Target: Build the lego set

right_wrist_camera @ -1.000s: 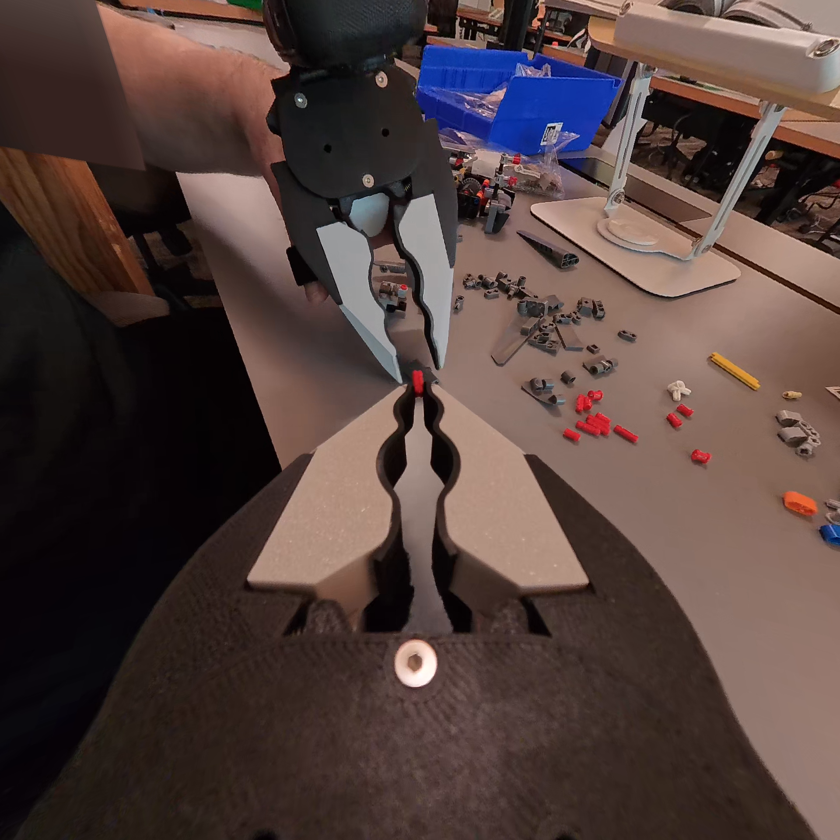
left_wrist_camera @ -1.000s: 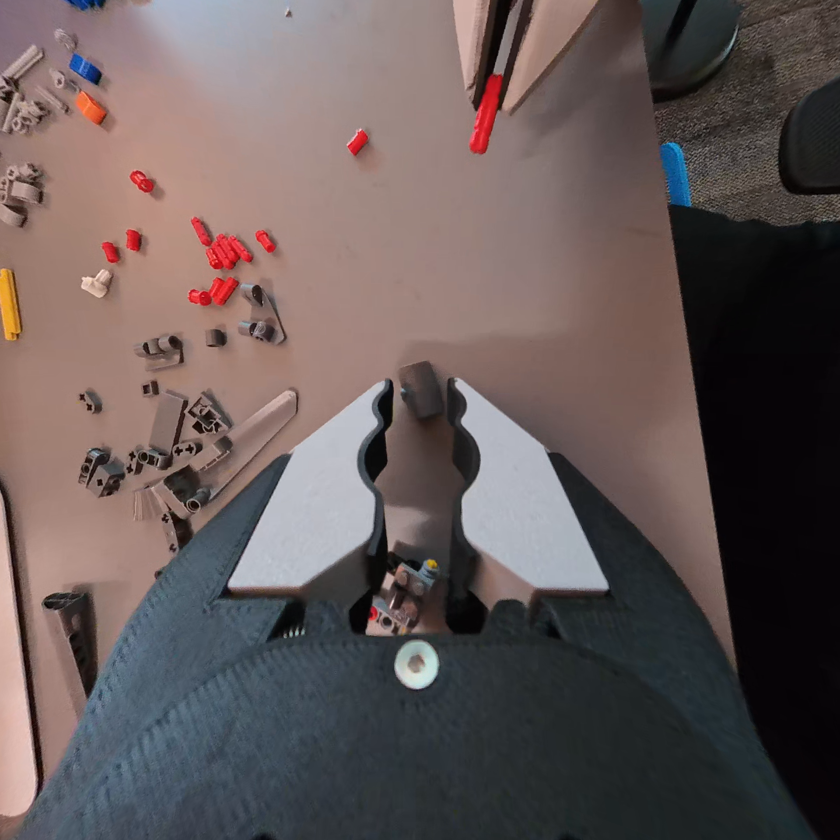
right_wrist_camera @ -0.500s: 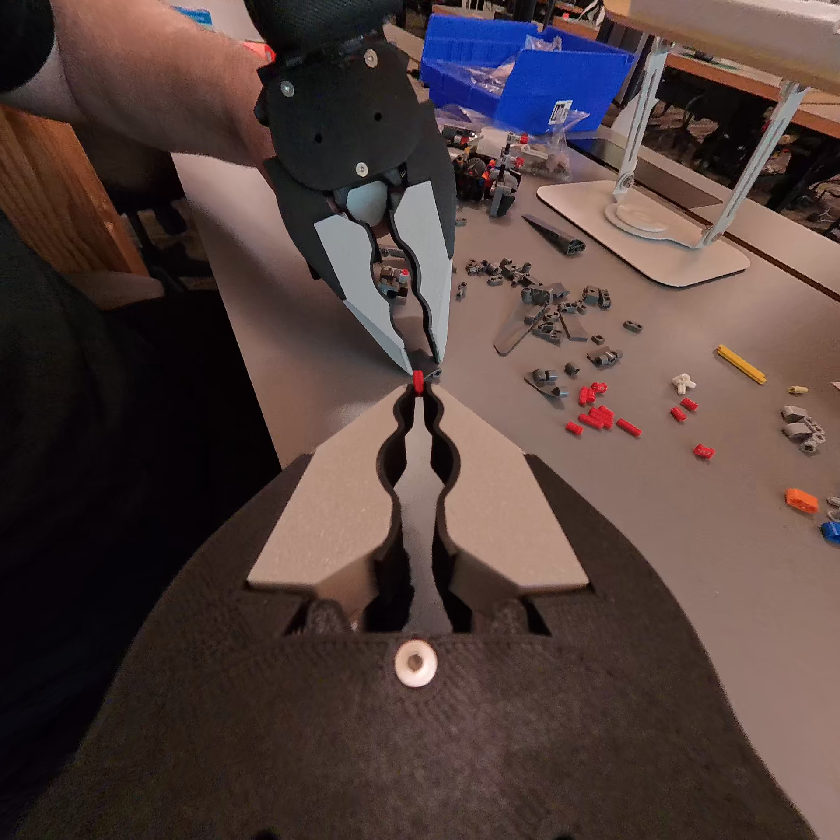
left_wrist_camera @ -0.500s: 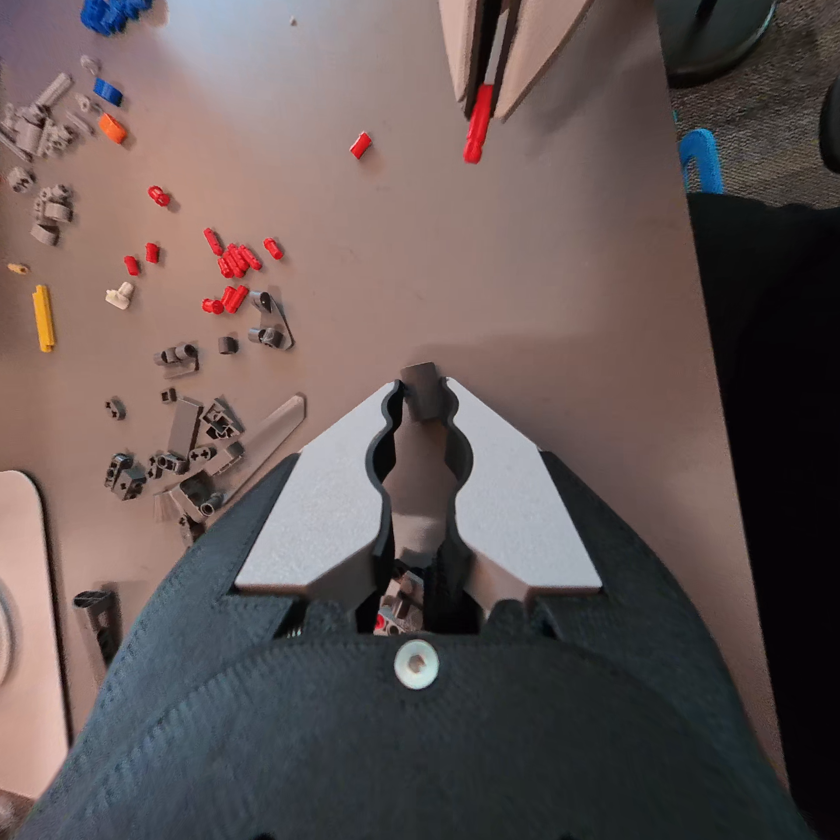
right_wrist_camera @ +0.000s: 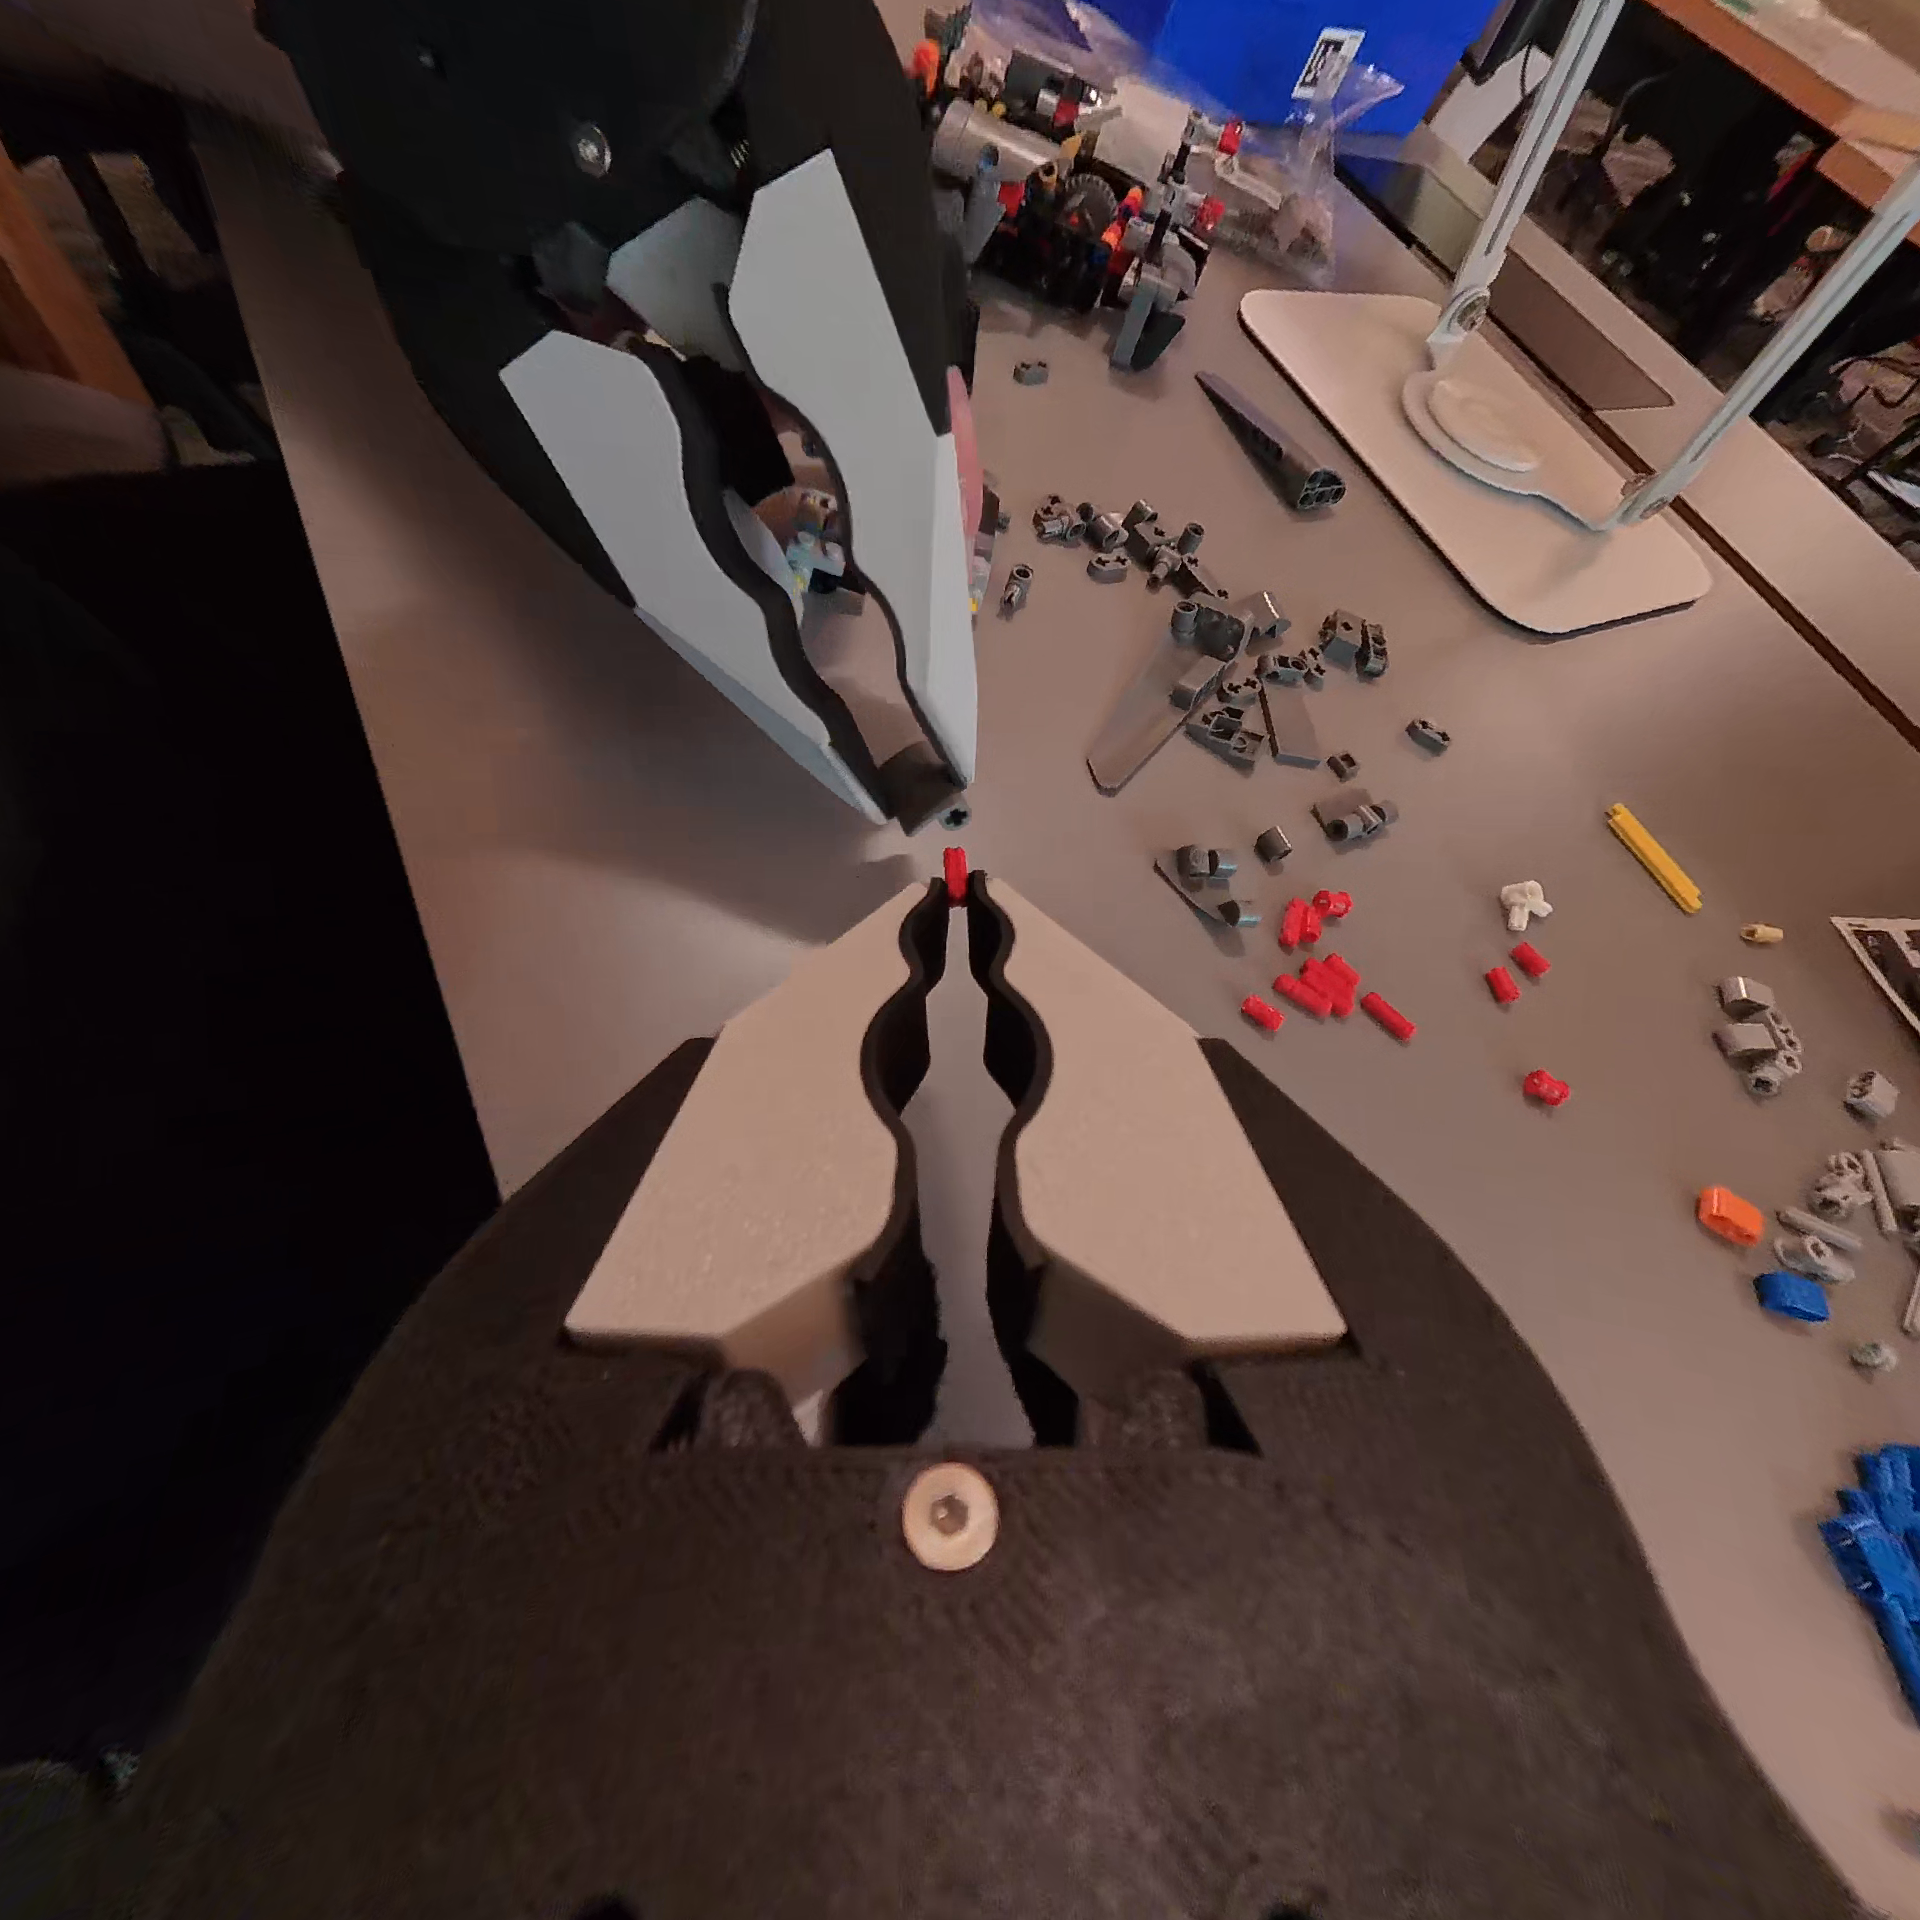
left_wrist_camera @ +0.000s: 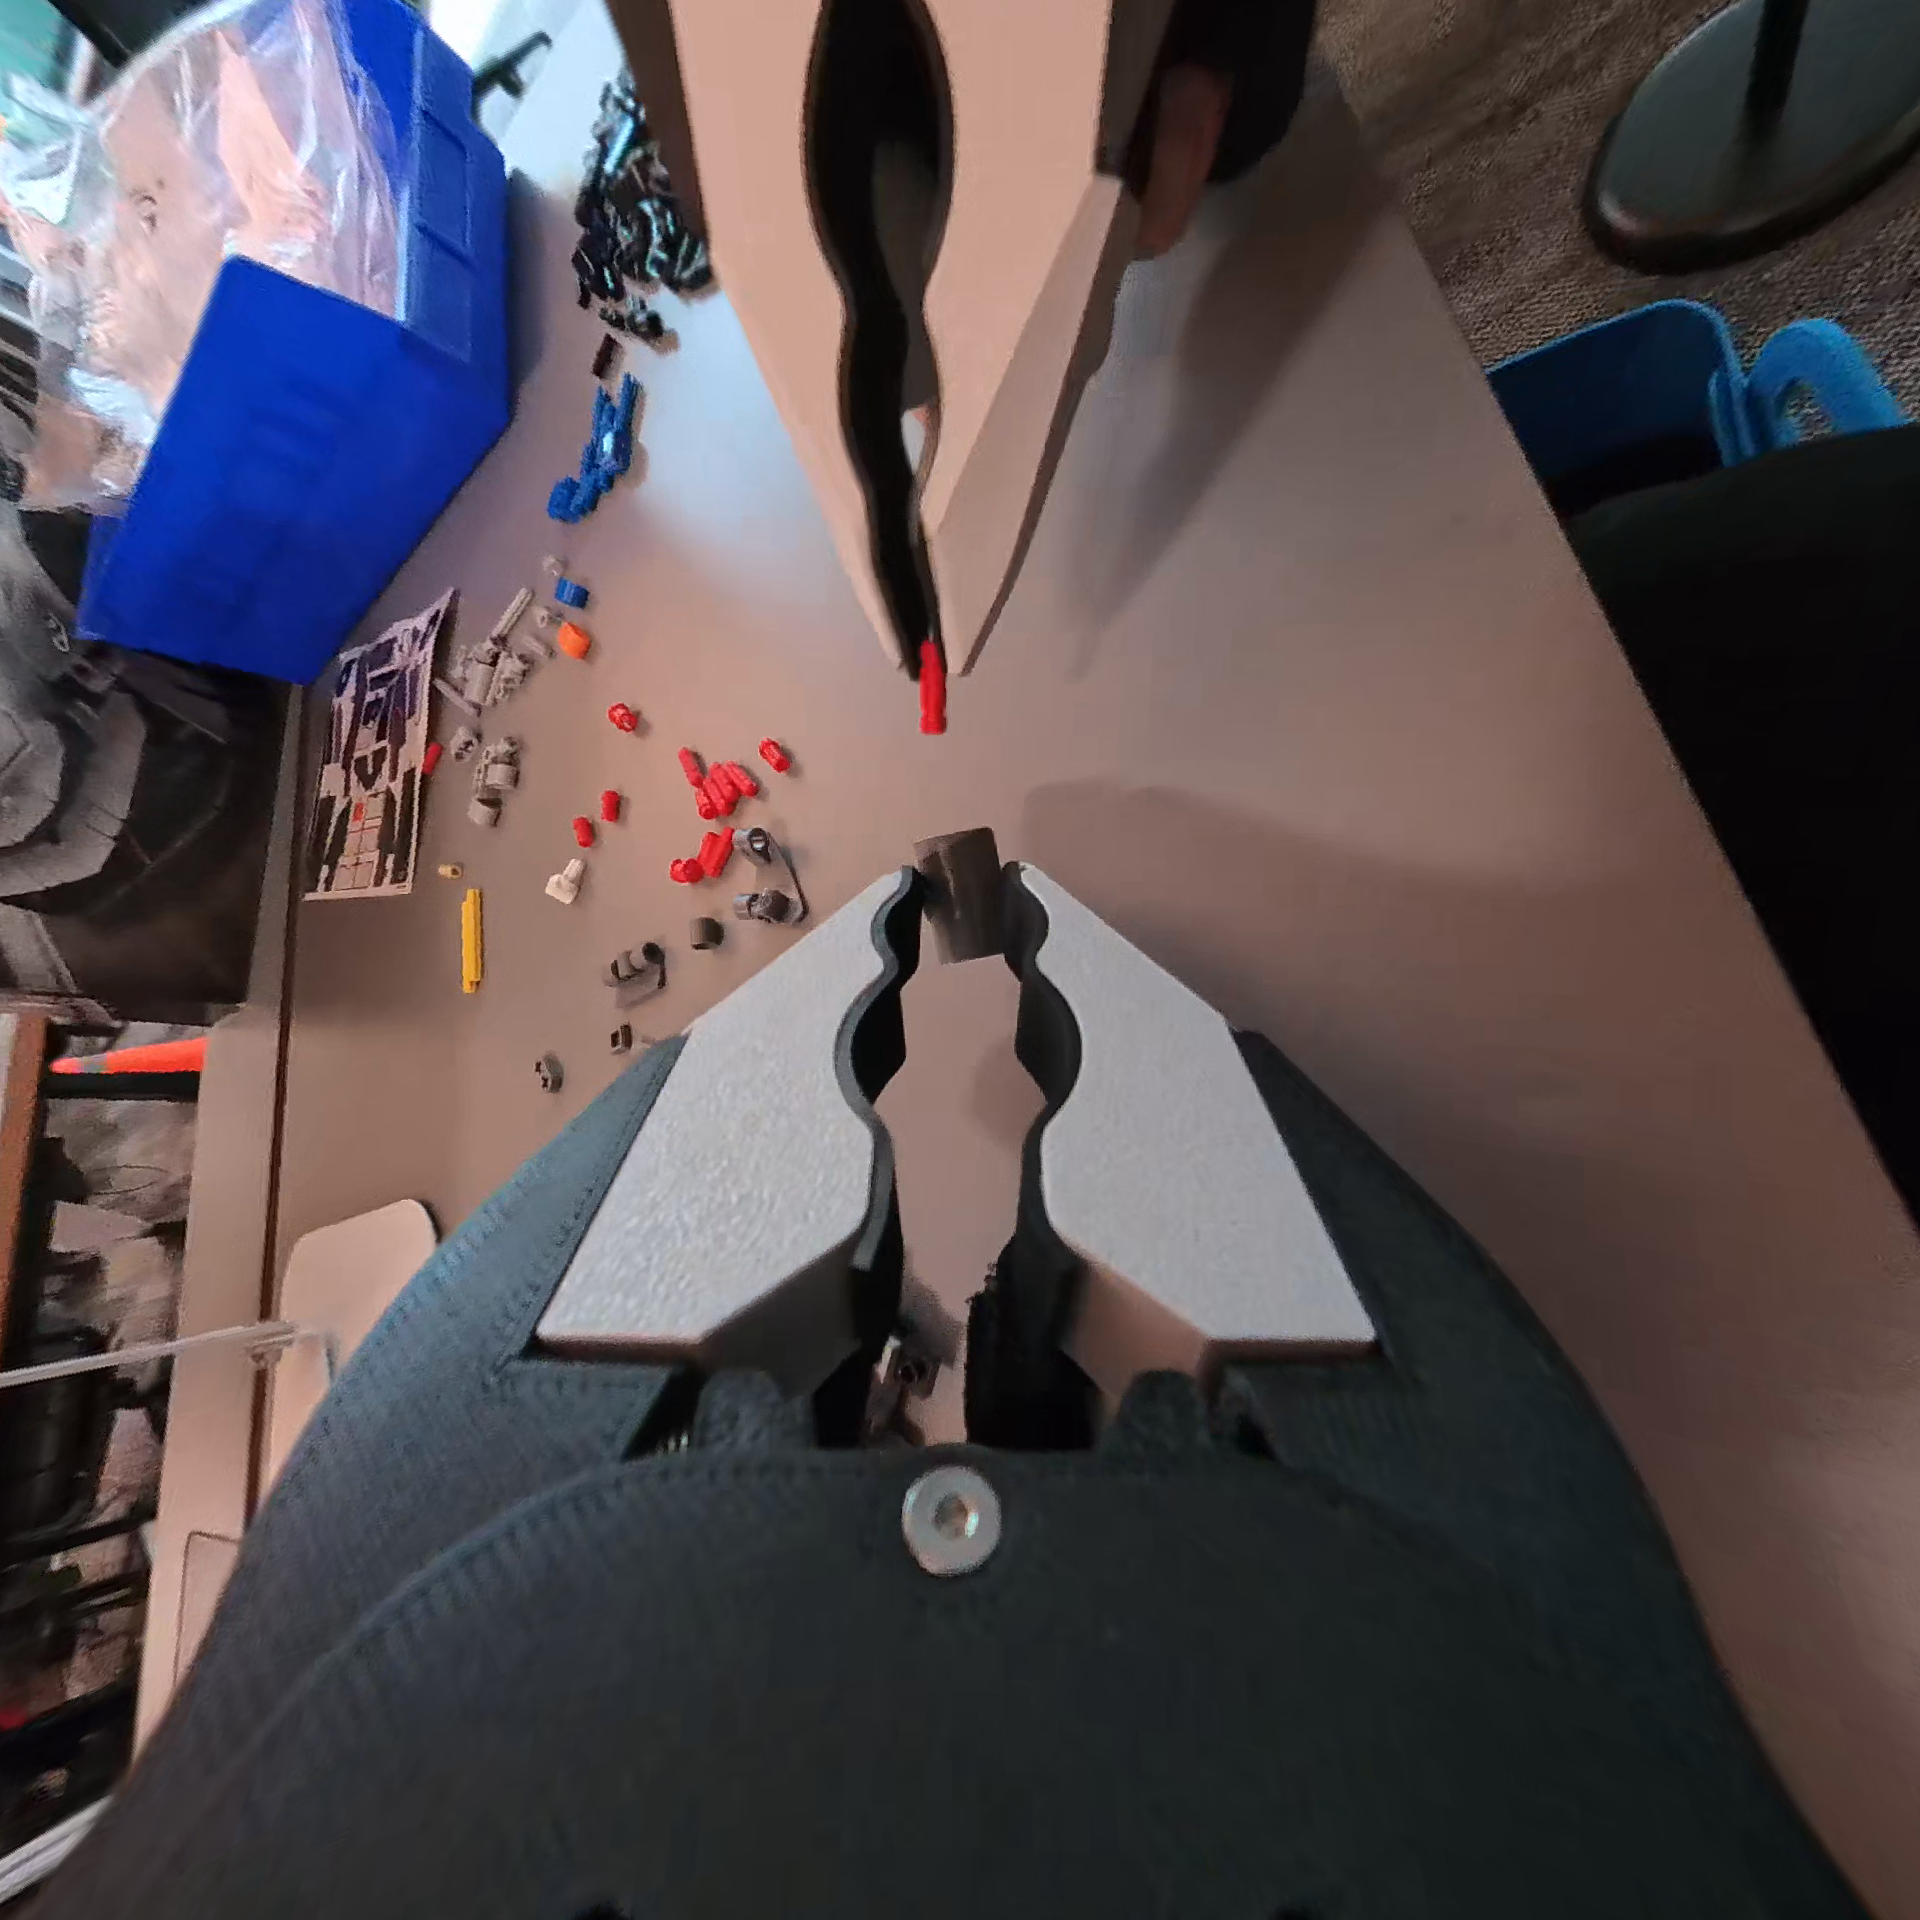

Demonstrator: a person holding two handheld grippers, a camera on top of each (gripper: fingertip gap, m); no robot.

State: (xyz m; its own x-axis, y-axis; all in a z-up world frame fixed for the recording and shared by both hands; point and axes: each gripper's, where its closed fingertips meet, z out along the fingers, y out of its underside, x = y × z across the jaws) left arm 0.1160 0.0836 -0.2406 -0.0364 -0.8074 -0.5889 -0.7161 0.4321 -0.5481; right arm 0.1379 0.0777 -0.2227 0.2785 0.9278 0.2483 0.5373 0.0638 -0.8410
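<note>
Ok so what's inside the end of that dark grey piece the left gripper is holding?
The grey piece in the left gripper shows a small cross-shaped hole, empty at its mouth. Deeper inside is hidden.

A grey table [right_wrist_camera: 1455, 1039] fills the room's middle; beyond its edge lie brown carpet [left_wrist_camera: 1475, 187] and a round black stand base [left_wrist_camera: 1766, 156].

**Q:** how are my grippers sitting right now?

**A:** My left gripper [left_wrist_camera: 961, 894] has both pads clamped on a small dark grey piece [left_wrist_camera: 961, 899], up off the table. My right gripper [right_wrist_camera: 954, 883] is pinched tight on a little red pin [right_wrist_camera: 954, 871]. Tips point at each other, close together but not touching.
</note>
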